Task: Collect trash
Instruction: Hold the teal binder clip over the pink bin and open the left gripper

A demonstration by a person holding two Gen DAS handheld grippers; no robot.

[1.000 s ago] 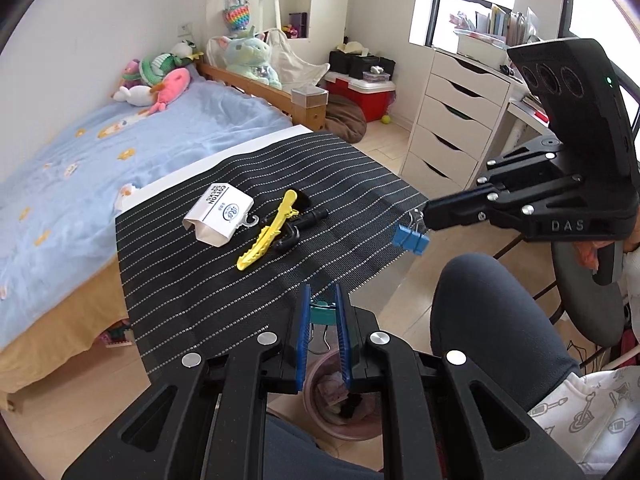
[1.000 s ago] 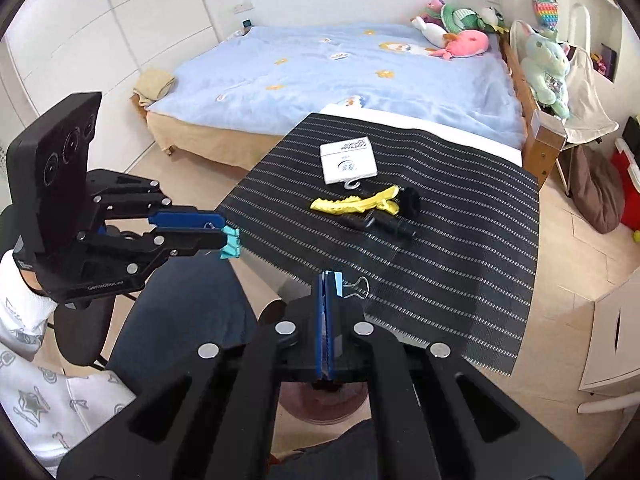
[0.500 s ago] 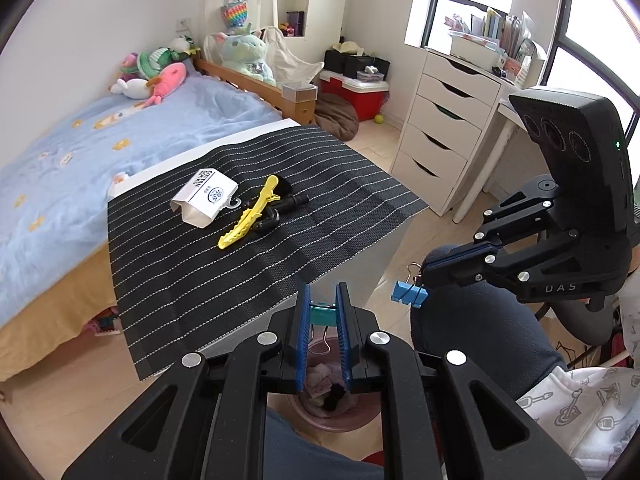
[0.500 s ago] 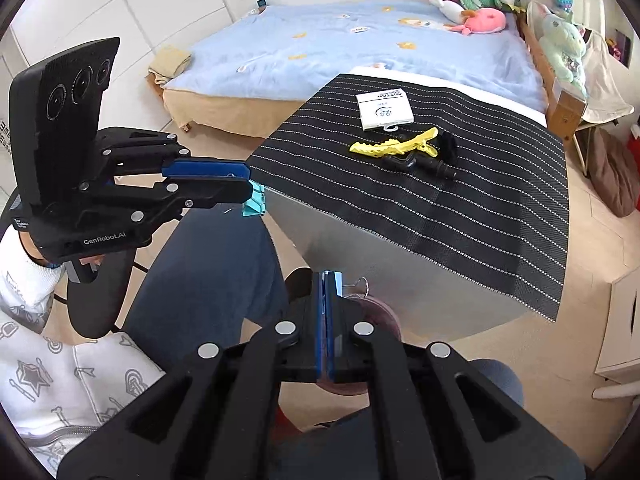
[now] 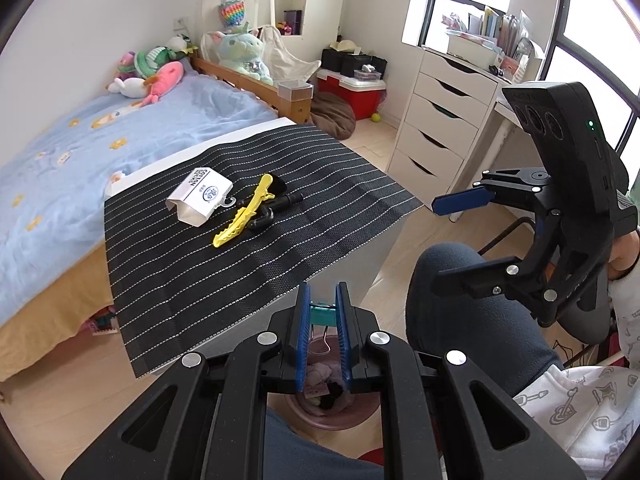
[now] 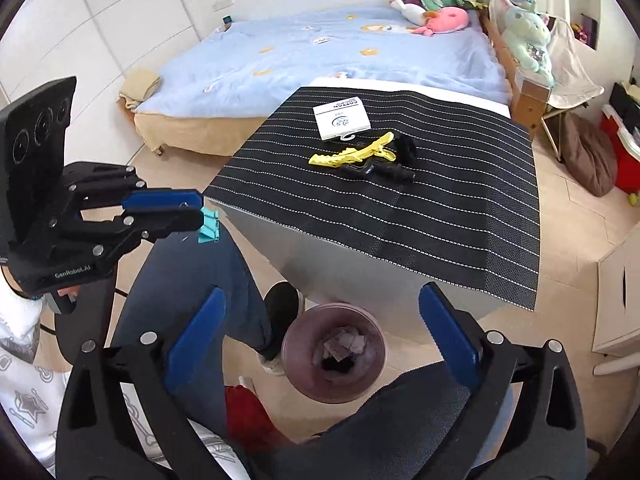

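Observation:
My left gripper [image 5: 322, 312] is shut on a teal binder clip [image 5: 323, 315], which also shows in the right wrist view [image 6: 209, 225], held above the floor left of the bin. My right gripper [image 6: 320, 312] is open and empty over the pink trash bin [image 6: 296, 344], which holds scraps. It shows open in the left wrist view [image 5: 448, 240]. The bin [image 5: 296, 408] sits under my left fingers. On the black striped mat [image 6: 400, 208] lie a white cotton-swab packet [image 6: 341, 118], a yellow hair clip [image 6: 352, 153] and a black object [image 6: 380, 168].
The mat covers a low grey table [image 6: 320, 248] next to a blue bed [image 6: 320, 52]. The person's knee [image 5: 460, 280] and foot [image 6: 280, 304] are beside the bin. A white drawer unit [image 5: 440, 120] stands at the right.
My right gripper has opened; the blue binder clip it held is gone from its fingers. Both grippers have drawn back from the table to over the bin.

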